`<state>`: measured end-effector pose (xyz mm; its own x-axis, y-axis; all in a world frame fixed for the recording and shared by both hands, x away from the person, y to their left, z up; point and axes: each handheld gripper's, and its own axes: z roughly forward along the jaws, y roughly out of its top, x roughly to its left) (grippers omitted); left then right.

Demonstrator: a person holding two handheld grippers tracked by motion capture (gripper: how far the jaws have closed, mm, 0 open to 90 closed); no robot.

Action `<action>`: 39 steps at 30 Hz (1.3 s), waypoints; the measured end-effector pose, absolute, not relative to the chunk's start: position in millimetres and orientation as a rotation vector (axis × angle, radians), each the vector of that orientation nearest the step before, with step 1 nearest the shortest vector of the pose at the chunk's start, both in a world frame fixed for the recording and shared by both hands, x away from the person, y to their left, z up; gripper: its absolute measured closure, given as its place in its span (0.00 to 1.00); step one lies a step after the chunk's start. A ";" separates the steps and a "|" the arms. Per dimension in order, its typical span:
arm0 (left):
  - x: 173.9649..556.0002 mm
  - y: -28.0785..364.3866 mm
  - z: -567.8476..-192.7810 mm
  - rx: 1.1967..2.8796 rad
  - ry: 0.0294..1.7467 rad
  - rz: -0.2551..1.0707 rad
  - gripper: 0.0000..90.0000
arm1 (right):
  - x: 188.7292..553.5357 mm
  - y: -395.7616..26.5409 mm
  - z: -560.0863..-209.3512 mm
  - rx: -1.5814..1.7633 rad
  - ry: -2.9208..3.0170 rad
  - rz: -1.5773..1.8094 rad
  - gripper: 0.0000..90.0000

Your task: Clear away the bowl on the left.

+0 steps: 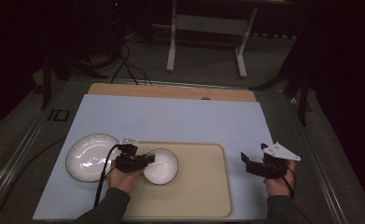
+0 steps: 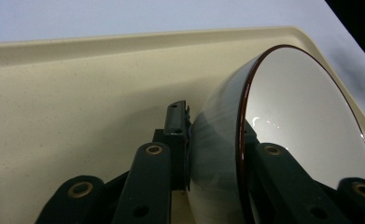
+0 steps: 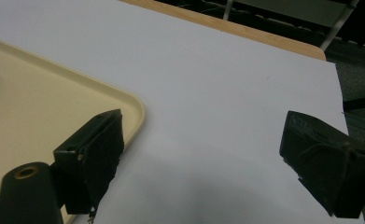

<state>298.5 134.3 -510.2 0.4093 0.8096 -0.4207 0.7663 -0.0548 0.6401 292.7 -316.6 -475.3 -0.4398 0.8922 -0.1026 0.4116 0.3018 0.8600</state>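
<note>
A white bowl (image 1: 161,166) with a dark brown rim sits in the left part of a beige tray (image 1: 203,196). My left gripper (image 1: 148,159) comes at it from the left and is shut on its near-left rim. In the left gripper view one jaw presses the outside of the bowl (image 2: 301,116) wall and the other the inside, at the left gripper (image 2: 215,135). My right gripper (image 1: 254,155) hovers just right of the tray, open and holding nothing. In the right gripper view the right gripper (image 3: 203,154) spans bare mat beside the tray (image 3: 31,107) corner.
A larger white plate (image 1: 90,156) lies on the pale blue mat (image 1: 171,121) left of the tray, close behind my left hand. The wooden tabletop edge (image 1: 171,91) runs along the far side. The tray's right half (image 2: 77,93) is bare.
</note>
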 end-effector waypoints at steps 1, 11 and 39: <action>298.6 133.8 -510.9 1.820 1.361 0.062 0.85 | 292.7 -316.6 -475.3 1.156 1.986 1.060 0.15; 299.2 132.8 -512.8 1.838 1.369 0.084 0.86 | 292.7 -316.0 -475.5 1.152 1.989 1.060 0.15; 302.5 135.5 -516.7 1.847 1.435 0.106 0.74 | 293.0 -315.3 -476.1 1.146 1.996 1.056 0.15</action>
